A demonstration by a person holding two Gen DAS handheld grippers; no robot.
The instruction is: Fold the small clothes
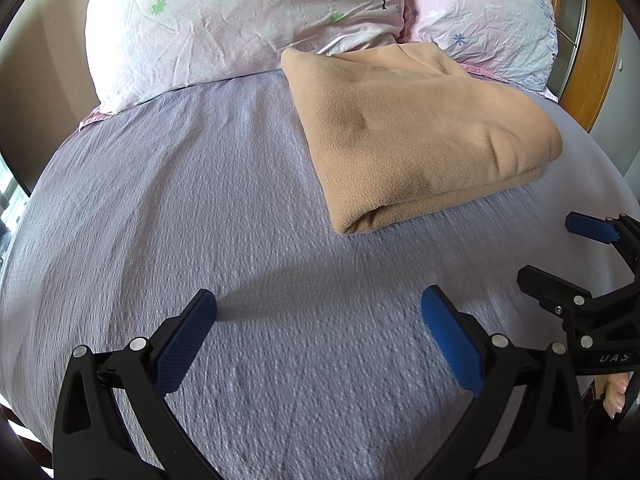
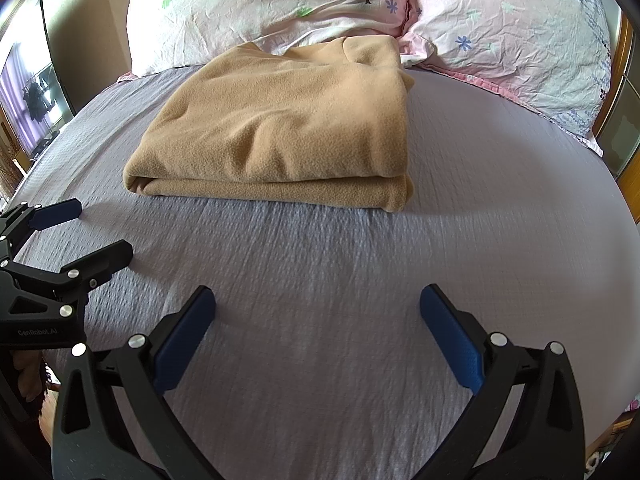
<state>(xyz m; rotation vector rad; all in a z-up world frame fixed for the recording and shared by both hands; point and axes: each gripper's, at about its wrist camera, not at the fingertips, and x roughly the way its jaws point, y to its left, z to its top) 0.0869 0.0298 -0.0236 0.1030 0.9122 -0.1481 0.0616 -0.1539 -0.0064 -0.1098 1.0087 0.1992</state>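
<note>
A tan fleece garment (image 1: 416,136) lies folded in a thick rectangle on the lilac bedspread, near the pillows; it also shows in the right wrist view (image 2: 280,128). My left gripper (image 1: 318,304) is open and empty, low over bare bedspread in front of and left of the fleece. My right gripper (image 2: 318,304) is open and empty, over the bedspread in front of the fleece. Each gripper shows at the edge of the other's view: the right one (image 1: 560,248) and the left one (image 2: 92,232), both open.
Two pale pink floral pillows (image 2: 280,4) (image 2: 516,36) lie along the head of the bed behind the fleece. A wooden headboard frame (image 1: 596,40) rises at the right. The lilac bedspread (image 2: 320,264) spreads around both grippers.
</note>
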